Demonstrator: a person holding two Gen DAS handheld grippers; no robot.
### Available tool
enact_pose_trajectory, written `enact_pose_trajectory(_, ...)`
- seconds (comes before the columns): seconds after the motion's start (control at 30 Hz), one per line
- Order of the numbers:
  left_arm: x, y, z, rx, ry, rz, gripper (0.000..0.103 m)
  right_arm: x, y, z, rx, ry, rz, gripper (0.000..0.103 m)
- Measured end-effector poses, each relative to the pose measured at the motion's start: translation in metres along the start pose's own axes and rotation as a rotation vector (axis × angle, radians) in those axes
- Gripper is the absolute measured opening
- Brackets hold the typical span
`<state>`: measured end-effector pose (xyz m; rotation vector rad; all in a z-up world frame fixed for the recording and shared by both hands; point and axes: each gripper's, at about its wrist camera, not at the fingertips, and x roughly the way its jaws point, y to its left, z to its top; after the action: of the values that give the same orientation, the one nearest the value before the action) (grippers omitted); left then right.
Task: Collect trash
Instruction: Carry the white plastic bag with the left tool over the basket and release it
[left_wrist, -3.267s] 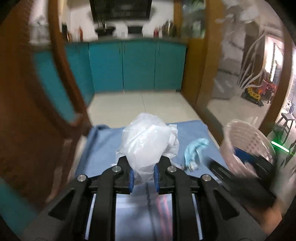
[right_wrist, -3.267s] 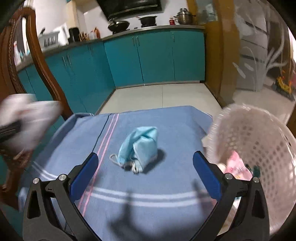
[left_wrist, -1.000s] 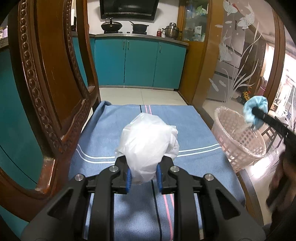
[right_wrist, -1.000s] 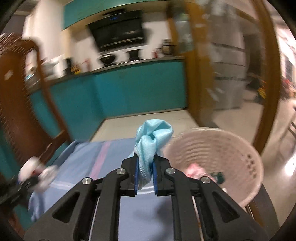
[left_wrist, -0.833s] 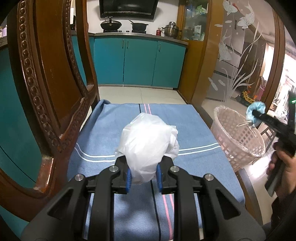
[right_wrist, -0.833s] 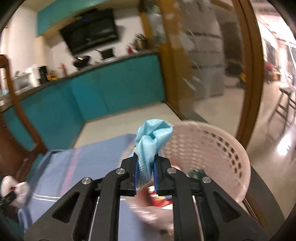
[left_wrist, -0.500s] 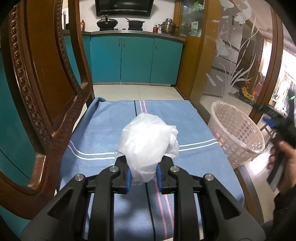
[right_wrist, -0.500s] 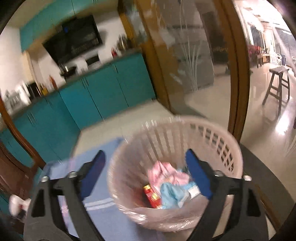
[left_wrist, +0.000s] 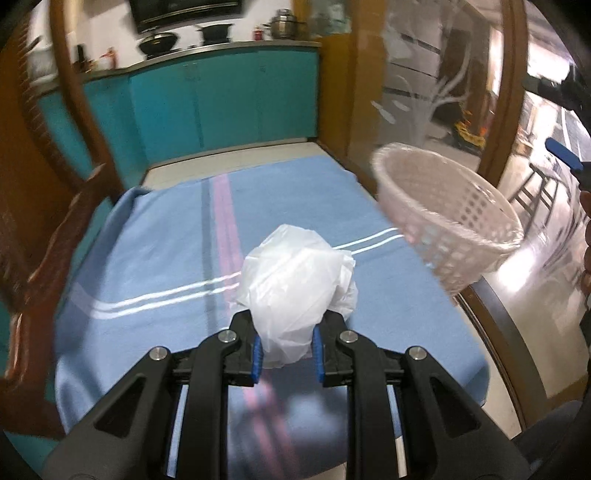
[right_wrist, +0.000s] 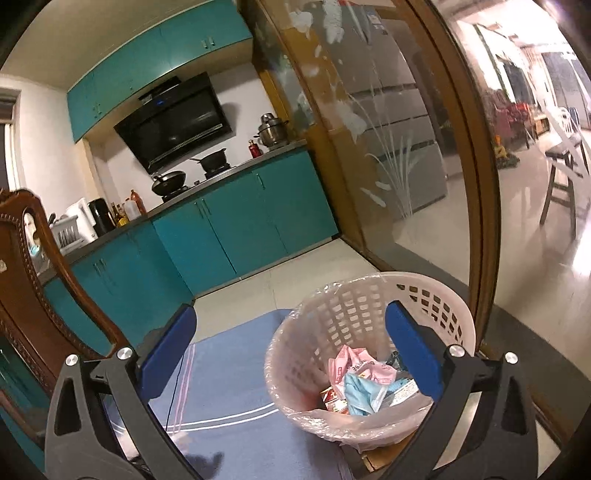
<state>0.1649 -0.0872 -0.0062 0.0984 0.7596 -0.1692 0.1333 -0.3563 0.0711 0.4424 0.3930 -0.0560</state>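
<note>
Over the blue cloth (left_wrist: 155, 236), your left gripper (left_wrist: 286, 350) is clenched on the crumpled white plastic bag (left_wrist: 295, 284), both blue pads pressed into its lower part, with the bulk of the bag bulging up and forward above them. Pink lattice basket (left_wrist: 443, 206) stands to the right at the cloth's edge, well apart from the bag. Step in hand, as judged: carry the bag to the basket and drop it. Bring the gripper right until the bag hangs over the middle of the basket mouth, not the rim; the bag is light and springy and could catch on the lined rim or roll off, so release only once it is clearly inside the ring. Keep clear of the wooden chair back (left_wrist: 48, 206) at left. Your right gripper (right_wrist: 291, 350) hangs above the basket with fingers spread wide and nothing between them; its jaws have just been opening. Blue face mask (right_wrist: 360, 395) lies in the basket among pink wrappers (right_wrist: 354, 363). Against a second ago: the mask was then pinched in the right gripper beside the basket, and now it is down inside; the left grip on the bag is unchanged, but the basket sits larger and nearer in the left view.
</note>
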Motion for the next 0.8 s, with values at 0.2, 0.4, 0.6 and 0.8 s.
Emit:
enact_pose_trajectory(0.2,0.028,-0.076,0.063,0.066,-0.005,-0.093,0.021,-0.005,-0.039,0.012,0.141,-0.02,-0.041,0.1)
enact_pose_trajectory(0.4,0.061,-0.153,0.133,0.096,-0.005,-0.165,0.071,-0.008,-0.064,0.018,0.233,-0.045,-0.076,0.1)
enact_pose_trajectory(0.6,0.049,-0.128,0.126,0.031,-0.047,-0.094,0.09,-0.006,-0.057,0.018,0.211,-0.036,-0.069,0.1)
enact_pose_trajectory(0.8,0.014,-0.045,0.084,-0.007,-0.05,0.022,0.093,0.004,-0.027,0.006,0.124,0.018,-0.033,0.1)
